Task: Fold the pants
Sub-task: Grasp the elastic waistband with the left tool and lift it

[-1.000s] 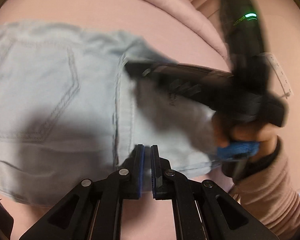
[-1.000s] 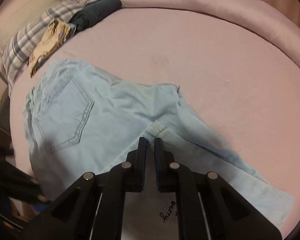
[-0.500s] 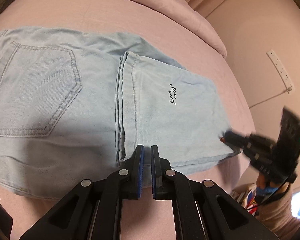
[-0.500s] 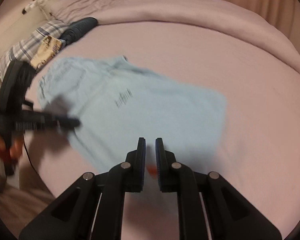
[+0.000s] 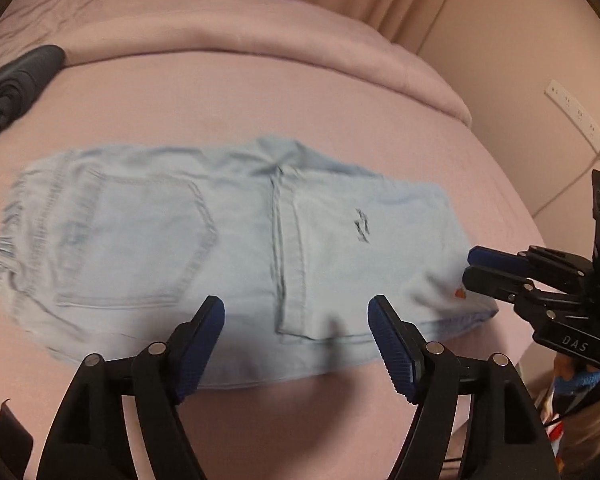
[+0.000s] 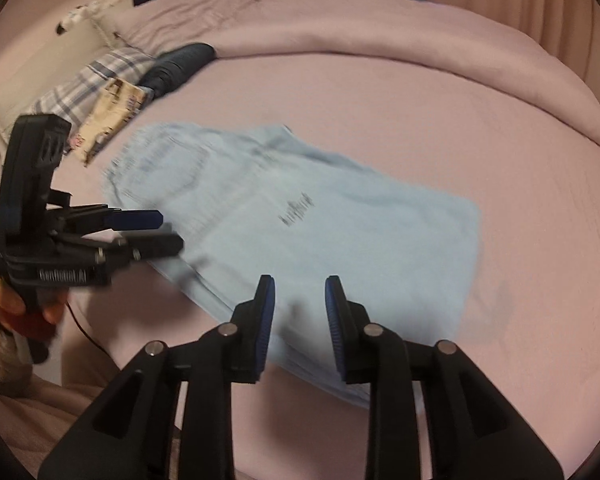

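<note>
The light blue denim pants (image 5: 228, 236) lie folded flat on the pink bed, back pocket at the left, legs folded over at the right with a small dark script mark on top. They also show in the right wrist view (image 6: 320, 224). My left gripper (image 5: 296, 320) is open and empty, above the near edge of the pants. My right gripper (image 6: 300, 300) is open and empty over the near corner of the folded legs. The right gripper shows in the left wrist view (image 5: 470, 266) at the pants' right edge. The left gripper shows in the right wrist view (image 6: 168, 230).
A rolled pink duvet (image 5: 260, 36) runs along the far side of the bed. A dark folded garment (image 6: 180, 66), a plaid pillow (image 6: 96, 80) and a printed item (image 6: 112, 112) lie at the head end. A wall with a power strip (image 5: 576, 116) is at the right.
Both grippers have opened and drawn back from the pants. The folded pants now lie flat on the bed, let go.
</note>
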`<state>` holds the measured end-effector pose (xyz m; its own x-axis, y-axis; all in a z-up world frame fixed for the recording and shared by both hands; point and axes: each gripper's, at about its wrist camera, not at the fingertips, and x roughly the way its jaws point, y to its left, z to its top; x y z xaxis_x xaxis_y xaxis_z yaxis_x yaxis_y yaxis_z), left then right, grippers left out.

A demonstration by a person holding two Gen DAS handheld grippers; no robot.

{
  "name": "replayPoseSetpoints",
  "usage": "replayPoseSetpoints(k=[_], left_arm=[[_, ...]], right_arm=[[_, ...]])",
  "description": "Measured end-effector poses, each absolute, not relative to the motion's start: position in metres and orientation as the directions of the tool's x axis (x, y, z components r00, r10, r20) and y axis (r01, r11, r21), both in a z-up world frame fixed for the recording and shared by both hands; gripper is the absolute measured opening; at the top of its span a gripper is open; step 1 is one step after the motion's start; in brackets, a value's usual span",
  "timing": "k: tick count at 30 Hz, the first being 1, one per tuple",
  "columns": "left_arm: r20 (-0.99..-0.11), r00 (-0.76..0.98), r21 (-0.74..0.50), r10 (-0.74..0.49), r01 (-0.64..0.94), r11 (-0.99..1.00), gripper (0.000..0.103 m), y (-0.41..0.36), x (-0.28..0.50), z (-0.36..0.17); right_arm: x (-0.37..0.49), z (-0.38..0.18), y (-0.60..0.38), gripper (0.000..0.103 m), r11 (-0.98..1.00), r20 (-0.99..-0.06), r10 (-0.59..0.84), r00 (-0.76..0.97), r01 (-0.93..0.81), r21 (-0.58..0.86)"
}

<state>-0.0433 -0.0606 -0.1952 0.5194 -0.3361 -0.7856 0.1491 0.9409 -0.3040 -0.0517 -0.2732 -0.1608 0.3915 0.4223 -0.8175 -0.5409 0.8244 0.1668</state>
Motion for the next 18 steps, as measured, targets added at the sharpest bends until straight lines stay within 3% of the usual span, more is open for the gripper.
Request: replayPoseSetpoints(k=[5, 8, 10, 12, 18], left_arm=[[-0.773, 0.568, -0.272, -0.282, 0.104, 0.957, 0.074, -0.041, -0.046, -0.184], [-0.767, 0.584, -0.277, -0.265, 0.071, 0.958, 0.076, -0.025, -0.048, -0.182], [-0.762, 0.597, -0.284, -0.253, 0.043, 0.958, 0.081, -0.012, -0.054, -0.181], [-0.757, 0.607, -0.291, -0.241, 0.017, 0.957, 0.085, -0.002, -0.057, -0.18], [-0.753, 0.624, -0.329, -0.208, -0.084, 0.941, 0.085, 0.037, -0.066, -0.187]], right_arm=[[-0.051, -0.15, -0.258, 0.028, 0.809, -0.801, 0.445, 0.4, -0.564, 0.168], [-0.05, -0.145, -0.251, 0.037, 0.818, -0.799, 0.443, 0.407, -0.548, 0.175], [-0.048, -0.143, -0.247, 0.051, 0.83, -0.803, 0.427, 0.416, -0.532, 0.167], [-0.046, -0.14, -0.242, 0.051, 0.833, -0.802, 0.43, 0.414, -0.525, 0.175], [-0.04, -0.143, -0.221, 0.057, 0.825, -0.8, 0.46, 0.385, -0.52, 0.224]])
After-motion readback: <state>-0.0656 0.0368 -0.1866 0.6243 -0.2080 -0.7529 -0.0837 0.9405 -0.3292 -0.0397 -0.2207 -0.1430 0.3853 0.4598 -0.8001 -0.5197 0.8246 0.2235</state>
